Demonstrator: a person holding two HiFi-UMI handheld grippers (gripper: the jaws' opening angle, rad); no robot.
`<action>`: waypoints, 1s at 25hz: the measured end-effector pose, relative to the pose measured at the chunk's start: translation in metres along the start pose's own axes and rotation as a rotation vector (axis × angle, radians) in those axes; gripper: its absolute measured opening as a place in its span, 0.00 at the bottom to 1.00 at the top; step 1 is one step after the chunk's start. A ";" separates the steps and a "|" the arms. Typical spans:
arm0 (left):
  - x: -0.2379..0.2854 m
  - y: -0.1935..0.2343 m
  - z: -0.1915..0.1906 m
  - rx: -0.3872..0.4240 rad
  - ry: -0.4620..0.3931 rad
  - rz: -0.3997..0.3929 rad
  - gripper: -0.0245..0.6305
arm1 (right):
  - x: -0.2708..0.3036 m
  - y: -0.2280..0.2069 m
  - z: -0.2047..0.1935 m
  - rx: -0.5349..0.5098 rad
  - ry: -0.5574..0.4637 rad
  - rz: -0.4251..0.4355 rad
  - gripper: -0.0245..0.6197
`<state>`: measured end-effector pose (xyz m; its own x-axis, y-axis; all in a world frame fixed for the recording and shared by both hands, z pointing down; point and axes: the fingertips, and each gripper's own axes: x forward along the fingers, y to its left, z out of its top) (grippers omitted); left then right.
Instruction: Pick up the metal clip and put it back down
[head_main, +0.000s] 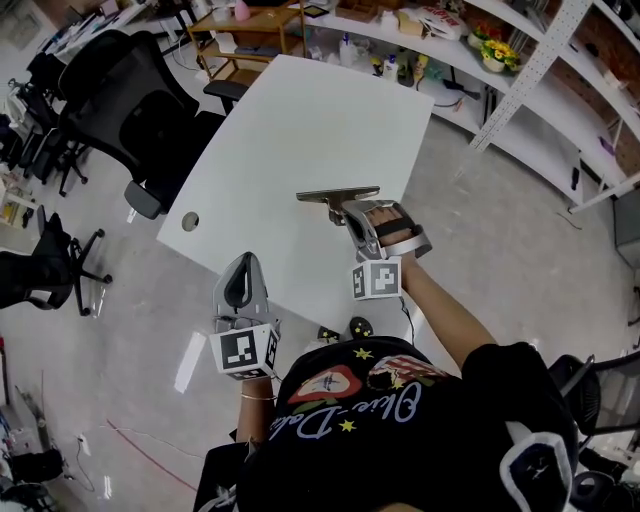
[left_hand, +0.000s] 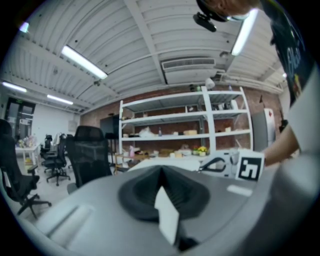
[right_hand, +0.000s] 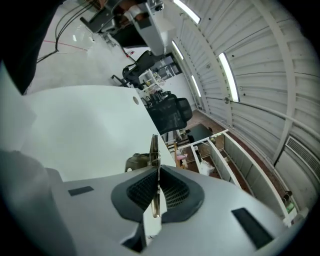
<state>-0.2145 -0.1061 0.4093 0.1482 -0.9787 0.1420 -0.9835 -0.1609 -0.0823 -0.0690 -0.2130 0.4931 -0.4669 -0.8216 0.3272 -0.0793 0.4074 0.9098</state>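
Note:
The metal clip (head_main: 338, 194) is a flat silver bar with a dark clamp part beneath it, held just above the white table (head_main: 300, 120) near its right edge. My right gripper (head_main: 352, 214) is shut on it. In the right gripper view the clip (right_hand: 154, 150) stands edge-on between the dark pads (right_hand: 172, 192) and sticks out past the right gripper (right_hand: 157, 170). My left gripper (head_main: 243, 264) hovers at the table's near edge, apart from the clip. The left gripper view shows the left gripper (left_hand: 161, 174) shut with nothing between its pads.
A round cable hole (head_main: 190, 221) sits in the table's left corner. Black office chairs (head_main: 135, 110) stand left of the table. White shelves (head_main: 560, 90) with small items run along the back and right. A wooden cart (head_main: 250, 30) stands behind the table.

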 end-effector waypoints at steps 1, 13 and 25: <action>-0.001 0.003 0.000 0.003 0.003 0.006 0.04 | 0.010 0.004 -0.001 -0.017 0.004 0.018 0.07; -0.012 0.034 -0.015 -0.011 0.081 0.083 0.04 | 0.093 0.063 -0.015 -0.111 0.054 0.193 0.07; -0.008 0.050 -0.022 -0.022 0.118 0.109 0.04 | 0.112 0.081 -0.014 -0.142 0.055 0.218 0.07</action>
<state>-0.2674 -0.1038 0.4258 0.0281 -0.9682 0.2485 -0.9953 -0.0501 -0.0824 -0.1157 -0.2777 0.6072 -0.4108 -0.7426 0.5290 0.1443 0.5200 0.8419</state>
